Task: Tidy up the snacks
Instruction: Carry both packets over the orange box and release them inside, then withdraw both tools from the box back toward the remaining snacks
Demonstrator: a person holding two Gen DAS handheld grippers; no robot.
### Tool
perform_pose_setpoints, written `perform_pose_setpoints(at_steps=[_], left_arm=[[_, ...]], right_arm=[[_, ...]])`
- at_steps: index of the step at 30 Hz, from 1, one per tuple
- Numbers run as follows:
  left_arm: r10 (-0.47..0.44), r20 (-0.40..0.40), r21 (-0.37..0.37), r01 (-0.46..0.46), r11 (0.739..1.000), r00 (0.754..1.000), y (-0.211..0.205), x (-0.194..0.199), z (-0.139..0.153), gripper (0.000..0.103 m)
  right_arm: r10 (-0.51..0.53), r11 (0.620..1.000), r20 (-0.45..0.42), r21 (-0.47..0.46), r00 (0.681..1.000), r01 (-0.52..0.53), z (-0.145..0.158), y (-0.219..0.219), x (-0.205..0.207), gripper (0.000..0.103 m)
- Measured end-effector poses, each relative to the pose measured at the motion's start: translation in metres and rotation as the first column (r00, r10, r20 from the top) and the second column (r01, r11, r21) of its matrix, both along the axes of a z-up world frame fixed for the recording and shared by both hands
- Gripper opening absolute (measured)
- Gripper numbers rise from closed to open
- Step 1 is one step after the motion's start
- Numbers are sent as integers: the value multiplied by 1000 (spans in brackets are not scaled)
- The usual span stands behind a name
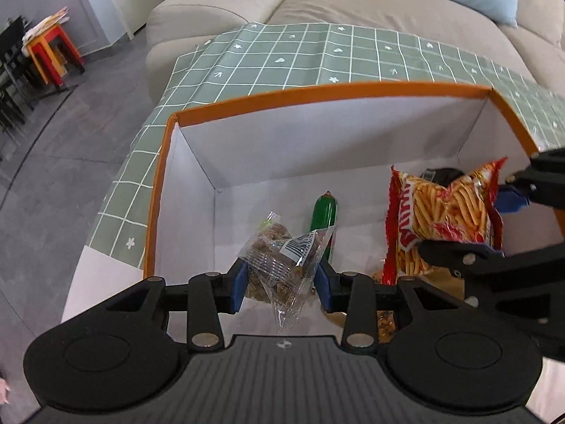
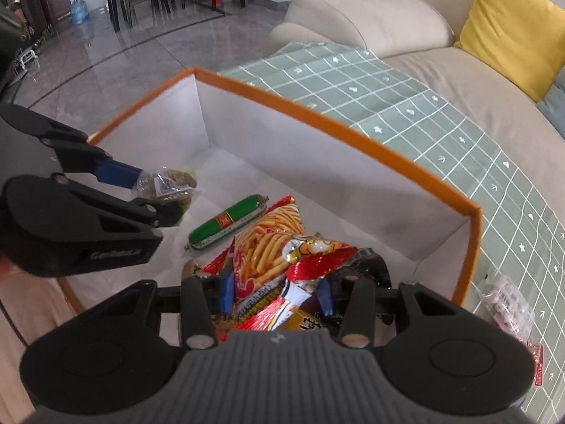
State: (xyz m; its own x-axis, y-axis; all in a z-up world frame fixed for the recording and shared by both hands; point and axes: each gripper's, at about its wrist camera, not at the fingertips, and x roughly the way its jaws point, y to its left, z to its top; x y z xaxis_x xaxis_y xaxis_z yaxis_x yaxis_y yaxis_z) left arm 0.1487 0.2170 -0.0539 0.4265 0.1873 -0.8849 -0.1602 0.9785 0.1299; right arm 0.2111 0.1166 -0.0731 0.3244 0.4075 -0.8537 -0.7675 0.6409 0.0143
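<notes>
My left gripper (image 1: 281, 281) has its blue fingers (image 1: 239, 282) closed on a clear snack packet (image 1: 282, 265) — crinkly film with a barcode label, brown pieces inside — pinched across its middle with a tail of film hanging below. My right gripper (image 2: 277, 291) is clamped on a red snack bag (image 2: 279, 304), the foil bunched between the fingers (image 2: 226, 291) and its top edge curling up above them. Both loads hang over the open orange-rimmed box (image 1: 317, 93), inside its walls but above the floor of it.

To place these well, I'd lower each hand until the pack is near the white bottom before letting go — a drop from here could let the light film packet tumble. Below the left packet lies a green sausage stick (image 1: 323, 213); I'd set the packet in the bare floor to its left, not on top of it. On the right side a chip bag printed with fries (image 2: 268, 236) already leans there, with darker packs beneath that I can't make out, so the red bag should go beside or flat upon it. The two grippers are near each other, so I'd release one at a time.

Outside the box, on the green checked cloth (image 2: 423, 116) over the sofa (image 1: 353, 3), a clear pack of small pale sweets (image 2: 508, 300) waits.
</notes>
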Motion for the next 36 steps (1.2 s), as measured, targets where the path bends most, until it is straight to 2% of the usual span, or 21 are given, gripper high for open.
perform_pose_setpoints(at_steps=[11, 17, 22, 25, 26, 28, 30, 34, 36], left_arm=[[11, -73, 71, -6, 997, 997, -1, 9, -18, 45], [22, -109, 129, -7, 992, 994, -6, 12, -22, 46], [29, -125, 152, -10, 988, 992, -10, 15, -23, 49], [26, -115, 164, -7, 986, 993, -12, 14, -21, 54], [21, -109, 170, -2, 985, 994, -14, 13, -20, 64], [10, -91, 181, 7, 983, 996, -17, 11, -16, 70], [0, -79, 193, 15, 981, 997, -19, 9, -11, 70], [-10, -43, 183, 18, 983, 999, -25, 4, 2, 71], [-14, -20, 184, 17, 983, 1000, -29, 1, 10, 71]], right_arm=[[-40, 998, 18, -45, 999, 41, -9, -5, 4, 45], [-28, 994, 101, -107, 995, 39, -3, -9, -5, 55], [-22, 993, 130, -114, 991, 37, 5, -14, -9, 67], [-9, 992, 155, -125, 988, 28, 9, -16, -13, 72], [-6, 991, 164, -130, 987, 28, 9, -16, -14, 74], [-6, 991, 174, -134, 985, 30, 10, -19, -15, 76], [-17, 991, 180, -129, 984, 40, 11, -22, -16, 82], [-49, 993, 175, -101, 983, 68, 17, -32, -17, 84], [-58, 993, 187, -90, 981, 76, 21, -38, -21, 91]])
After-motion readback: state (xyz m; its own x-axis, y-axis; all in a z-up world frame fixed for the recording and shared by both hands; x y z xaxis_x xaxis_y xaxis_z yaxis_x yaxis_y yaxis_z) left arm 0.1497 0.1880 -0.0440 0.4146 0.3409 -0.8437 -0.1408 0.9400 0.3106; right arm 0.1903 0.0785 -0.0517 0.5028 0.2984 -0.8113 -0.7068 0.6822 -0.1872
